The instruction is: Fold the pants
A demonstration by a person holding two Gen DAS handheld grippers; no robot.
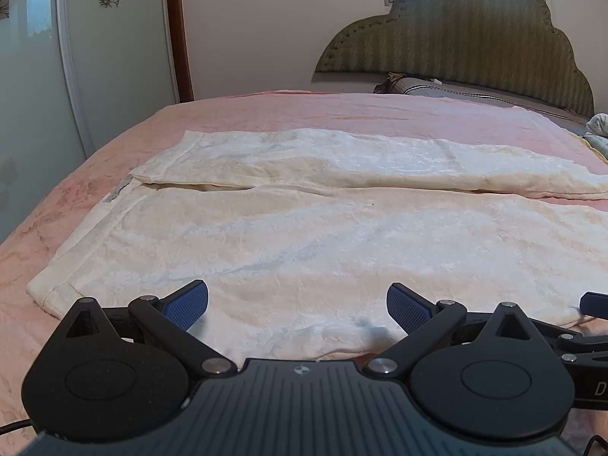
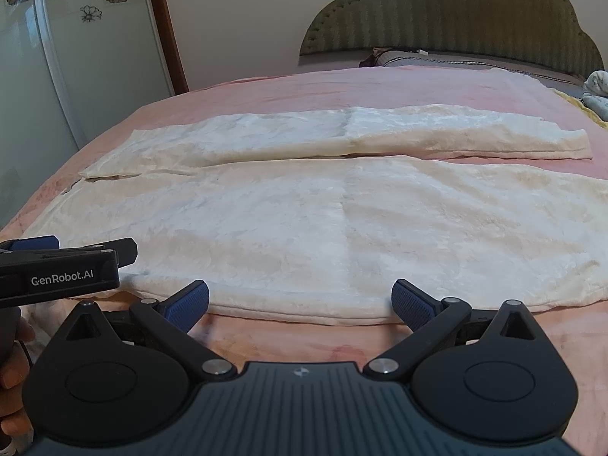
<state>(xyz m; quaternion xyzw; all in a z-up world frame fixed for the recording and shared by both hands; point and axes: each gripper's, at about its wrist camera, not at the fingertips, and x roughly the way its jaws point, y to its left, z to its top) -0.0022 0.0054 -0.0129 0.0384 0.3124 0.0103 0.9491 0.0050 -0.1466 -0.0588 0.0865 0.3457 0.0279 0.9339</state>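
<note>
Cream white pants (image 1: 304, 243) lie flat on the pink bed cover, waistband to the left, both legs running to the right; they also show in the right wrist view (image 2: 342, 228). My left gripper (image 1: 297, 306) is open and empty, over the near leg close to its near edge. My right gripper (image 2: 300, 304) is open and empty, at the near edge of the near leg. The left gripper's body (image 2: 57, 269) shows at the left of the right wrist view, a hand behind it.
The pink bed cover (image 1: 342, 110) spreads around the pants. A padded green headboard (image 1: 475, 41) and a dark pillow (image 1: 437, 89) are at the far right. A glass wardrobe door (image 1: 45, 76) stands at the left. Bundled cloth (image 2: 598, 87) lies at the right edge.
</note>
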